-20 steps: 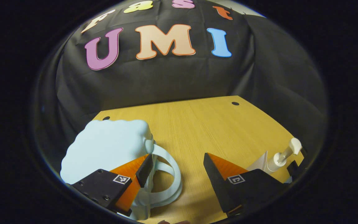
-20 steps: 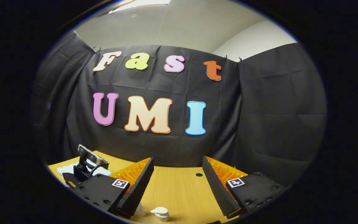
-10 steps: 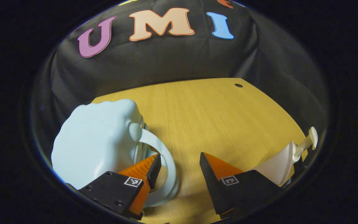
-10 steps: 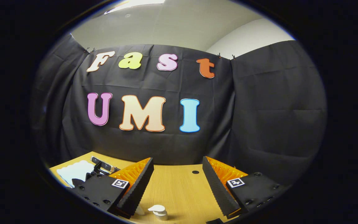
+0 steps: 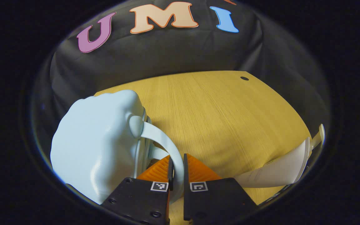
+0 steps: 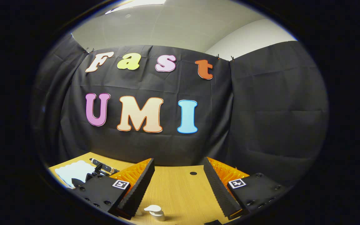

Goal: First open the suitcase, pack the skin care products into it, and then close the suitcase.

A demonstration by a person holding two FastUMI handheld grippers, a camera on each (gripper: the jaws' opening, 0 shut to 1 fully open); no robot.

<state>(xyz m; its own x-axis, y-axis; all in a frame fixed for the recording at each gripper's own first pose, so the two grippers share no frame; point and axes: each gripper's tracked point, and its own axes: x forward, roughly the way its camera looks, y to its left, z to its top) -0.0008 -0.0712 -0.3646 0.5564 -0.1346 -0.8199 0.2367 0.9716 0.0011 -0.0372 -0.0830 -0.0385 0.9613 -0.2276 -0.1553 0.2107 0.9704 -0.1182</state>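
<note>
Left gripper (image 5: 177, 162) clamped on suitcase handle (image 5: 164, 140); right gripper (image 6: 178, 175) open and empty.

One pale-blue suitcase (image 5: 95, 147) stands on the wooden table (image 5: 223, 115), lid closed. Two white skin care items lie right of the suitcase: one tube (image 5: 280, 172) and one pump bottle (image 6: 155, 212), the latter below the right gripper's spread fingers.

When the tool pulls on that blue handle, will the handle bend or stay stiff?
Probably stiff: the handle keeps a smooth arch with the left tool shut on it, showing no kink. The pale blue suitcase looks like glossy moulded plastic, so it is likely light and may slide on the smooth wooden table.
</note>
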